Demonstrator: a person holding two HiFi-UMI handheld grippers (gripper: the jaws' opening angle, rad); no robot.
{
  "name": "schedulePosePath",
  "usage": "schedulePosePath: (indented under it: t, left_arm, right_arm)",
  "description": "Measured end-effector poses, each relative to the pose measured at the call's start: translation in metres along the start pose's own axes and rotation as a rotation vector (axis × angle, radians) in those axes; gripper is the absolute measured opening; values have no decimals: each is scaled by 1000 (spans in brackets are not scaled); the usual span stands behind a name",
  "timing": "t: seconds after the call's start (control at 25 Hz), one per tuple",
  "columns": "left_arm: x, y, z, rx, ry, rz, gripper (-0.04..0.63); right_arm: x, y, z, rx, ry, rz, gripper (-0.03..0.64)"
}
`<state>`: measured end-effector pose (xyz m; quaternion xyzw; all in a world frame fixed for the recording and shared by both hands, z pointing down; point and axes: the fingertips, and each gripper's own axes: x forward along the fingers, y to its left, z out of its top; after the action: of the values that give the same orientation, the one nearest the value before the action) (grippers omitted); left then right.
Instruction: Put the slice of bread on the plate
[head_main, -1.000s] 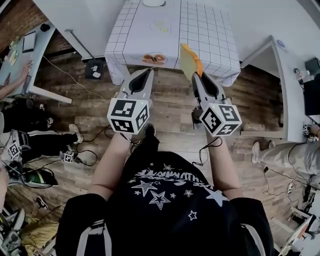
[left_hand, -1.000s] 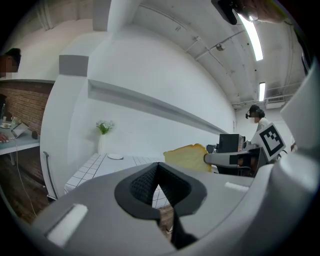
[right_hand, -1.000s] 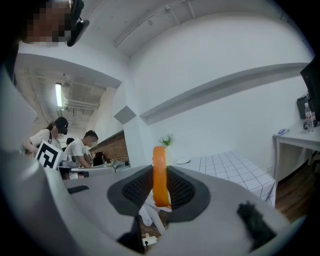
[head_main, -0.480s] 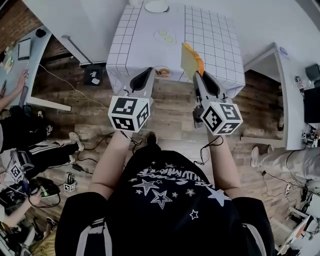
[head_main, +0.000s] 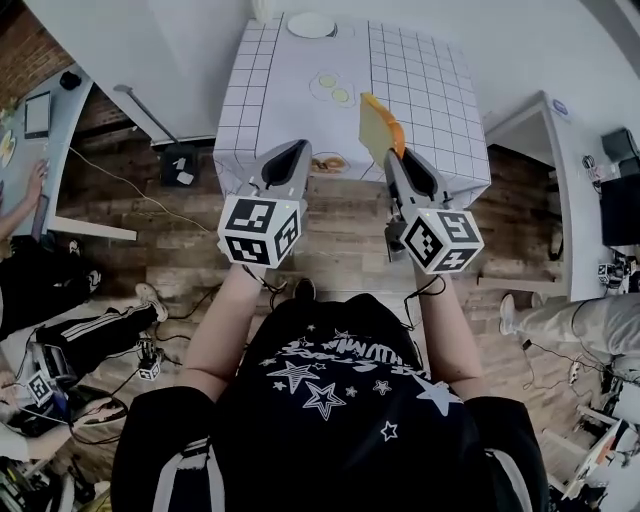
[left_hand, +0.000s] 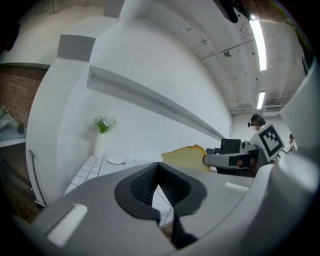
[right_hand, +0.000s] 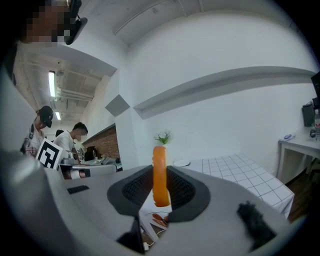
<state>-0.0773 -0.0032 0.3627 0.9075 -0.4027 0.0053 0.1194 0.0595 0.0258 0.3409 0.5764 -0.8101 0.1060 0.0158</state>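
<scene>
The person wore a black short-sleeved shirt (head_main: 330, 420) printed with white stars and lettering. Ahead of the shirt, the grey left gripper (head_main: 297, 149) and right gripper (head_main: 392, 158) each bore a black-and-white marker cube (head_main: 258, 230).

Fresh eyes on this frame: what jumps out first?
First, the slice of bread, pinched on edge in the right gripper with its orange crust facing that gripper's camera, at the near edge of the gridded table. Next, the white plate at the table's far end. The left gripper, level beside the right one, carries nothing.
</scene>
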Motion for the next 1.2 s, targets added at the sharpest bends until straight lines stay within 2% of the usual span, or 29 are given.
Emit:
schedulePosePath:
  t: [0.16, 0.36, 0.72, 1.2]
  left_arm:
    - [4, -1, -2, -4, 0, -11, 9]
    - [10, 2, -4, -7, 6, 10, 9]
    - [44, 17, 0, 5, 9, 101, 9]
    - [122, 32, 8, 9, 35, 203, 9]
  right_arm:
    - [-3, -5, -3, -1, 12, -14, 87]
    - [5, -15, -3, 1, 10, -2, 87]
    - [49, -44, 2, 9, 14, 92, 87]
    - [121, -113, 10, 52, 48, 195, 86]
